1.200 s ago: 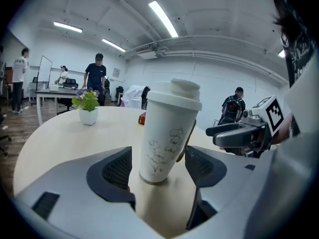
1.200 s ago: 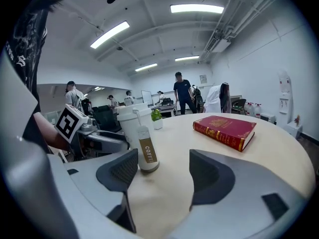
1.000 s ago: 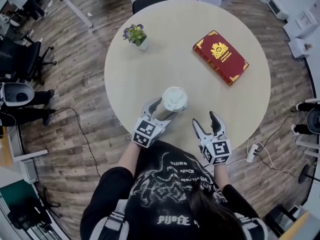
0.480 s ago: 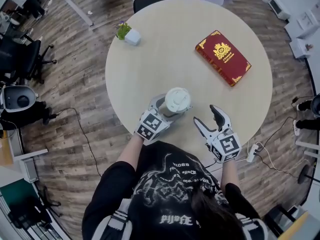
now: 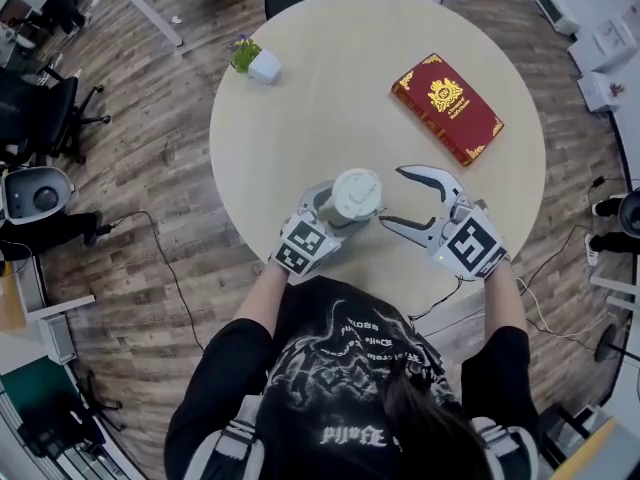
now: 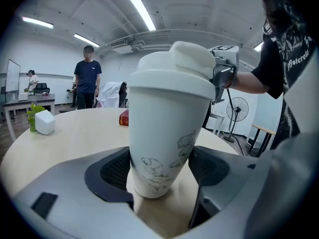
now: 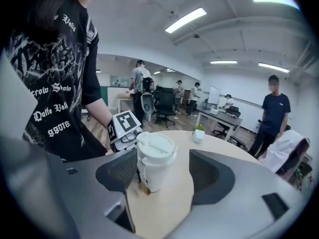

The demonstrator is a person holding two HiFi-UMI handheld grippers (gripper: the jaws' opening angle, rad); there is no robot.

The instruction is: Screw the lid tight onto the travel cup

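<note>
Although the lid (image 5: 356, 192) is seated on the travel cup (image 6: 164, 133), no tightening grip is made: the left gripper (image 5: 338, 211) was just opened around the cup, and the right gripper (image 5: 392, 196) is held apart.

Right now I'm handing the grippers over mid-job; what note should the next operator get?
Left gripper: open, its jaws have just been opening; the travel cup stands between its pads, low on the wall.
Right gripper: open and empty, jaws beside the lid, not on it.
The cup stands upright on the table, near the person's edge.
Done: the lid sits on the cup; whether it is tight, I cannot tell.
Left, probably: clamp the left on the cup, close the right on the lid, twist it tight.
</note>
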